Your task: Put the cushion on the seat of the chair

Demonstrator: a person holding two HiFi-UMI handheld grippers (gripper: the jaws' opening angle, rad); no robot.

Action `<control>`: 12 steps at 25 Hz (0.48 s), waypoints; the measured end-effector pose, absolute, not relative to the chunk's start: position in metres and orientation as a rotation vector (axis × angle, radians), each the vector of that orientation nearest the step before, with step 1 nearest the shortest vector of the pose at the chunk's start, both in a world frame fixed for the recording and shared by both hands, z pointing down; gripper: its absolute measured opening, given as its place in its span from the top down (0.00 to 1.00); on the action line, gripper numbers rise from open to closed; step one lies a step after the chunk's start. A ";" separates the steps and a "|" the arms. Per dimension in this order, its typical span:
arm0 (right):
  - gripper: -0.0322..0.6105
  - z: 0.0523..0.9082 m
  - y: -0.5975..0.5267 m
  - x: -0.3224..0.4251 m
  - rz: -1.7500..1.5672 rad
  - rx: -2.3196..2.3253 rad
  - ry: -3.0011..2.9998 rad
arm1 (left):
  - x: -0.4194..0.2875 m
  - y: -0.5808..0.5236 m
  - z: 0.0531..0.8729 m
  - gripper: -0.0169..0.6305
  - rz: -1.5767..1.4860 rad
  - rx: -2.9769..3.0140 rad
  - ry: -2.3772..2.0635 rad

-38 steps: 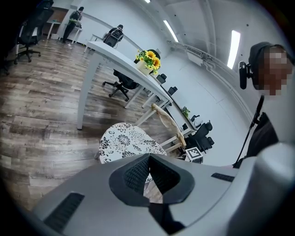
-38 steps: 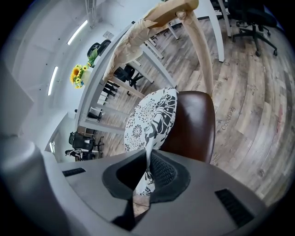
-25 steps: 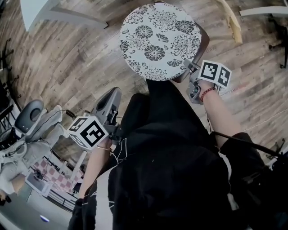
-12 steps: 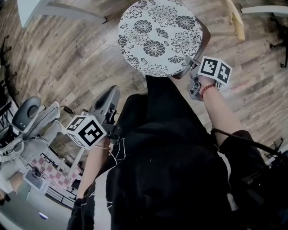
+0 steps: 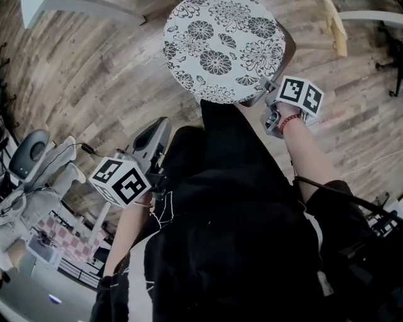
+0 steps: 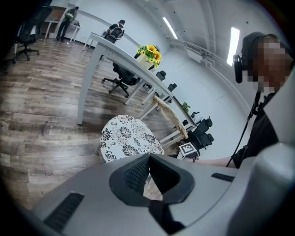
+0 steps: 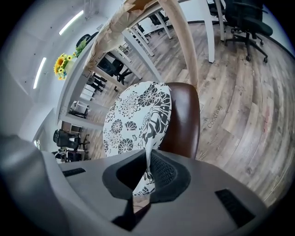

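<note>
The round white cushion (image 5: 220,50) with black flower print hangs over the brown chair seat (image 7: 185,120), whose dark rim (image 5: 287,55) shows past the cushion's right edge. My right gripper (image 5: 264,91) is shut on the cushion's near edge; in the right gripper view the fabric (image 7: 138,115) is pinched between the pads (image 7: 148,161). My left gripper (image 5: 157,132) hovers low at the left, apart from the cushion, shut on nothing. From the left gripper view the cushion (image 6: 129,140) lies beyond the closed jaw tips (image 6: 148,159).
Wood-plank floor all round. A white table leg (image 5: 82,9) stands at the top left and a pale wooden leg (image 5: 334,28) at the top right, close behind the chair. A grey office chair (image 5: 28,157) is at the left. Two people (image 6: 115,31) stand far off.
The cushion and my right gripper have shifted slightly away from the person's body, sinking toward the chair seat. The left gripper has barely moved.
</note>
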State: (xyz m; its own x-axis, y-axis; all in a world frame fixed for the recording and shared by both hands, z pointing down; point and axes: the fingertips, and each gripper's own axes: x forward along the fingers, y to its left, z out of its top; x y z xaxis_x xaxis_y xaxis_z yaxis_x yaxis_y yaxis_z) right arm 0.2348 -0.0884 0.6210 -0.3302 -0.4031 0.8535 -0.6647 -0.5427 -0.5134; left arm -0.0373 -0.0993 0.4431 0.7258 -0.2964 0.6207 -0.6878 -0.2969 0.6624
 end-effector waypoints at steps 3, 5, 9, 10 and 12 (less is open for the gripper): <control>0.90 0.625 -0.087 0.236 2.009 1.701 -1.351 | -0.036 -0.098 0.447 0.96 0.465 1.873 -0.747; 0.90 0.629 -0.087 0.237 2.015 1.704 -1.334 | -0.037 -0.098 0.451 0.96 0.469 1.866 -0.744; 0.90 0.636 -0.087 0.240 2.007 1.700 -1.300 | -0.035 -0.099 0.456 0.96 0.460 1.849 -0.728; 0.90 0.638 -0.086 0.240 2.007 1.697 -1.293 | -0.034 -0.099 0.457 0.96 0.450 1.843 -0.720; 0.90 0.640 -0.086 0.239 2.008 1.686 -1.283 | -0.032 -0.099 0.458 0.96 0.432 1.838 -0.700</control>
State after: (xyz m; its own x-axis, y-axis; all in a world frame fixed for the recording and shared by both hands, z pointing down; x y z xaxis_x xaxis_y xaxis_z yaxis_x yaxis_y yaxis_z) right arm 0.2390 -0.0860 0.6400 -0.3167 -0.3498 0.8817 -0.6532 -0.5936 -0.4701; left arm -0.0317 -0.0991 0.4585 0.7616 -0.2592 0.5940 -0.6472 -0.2562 0.7180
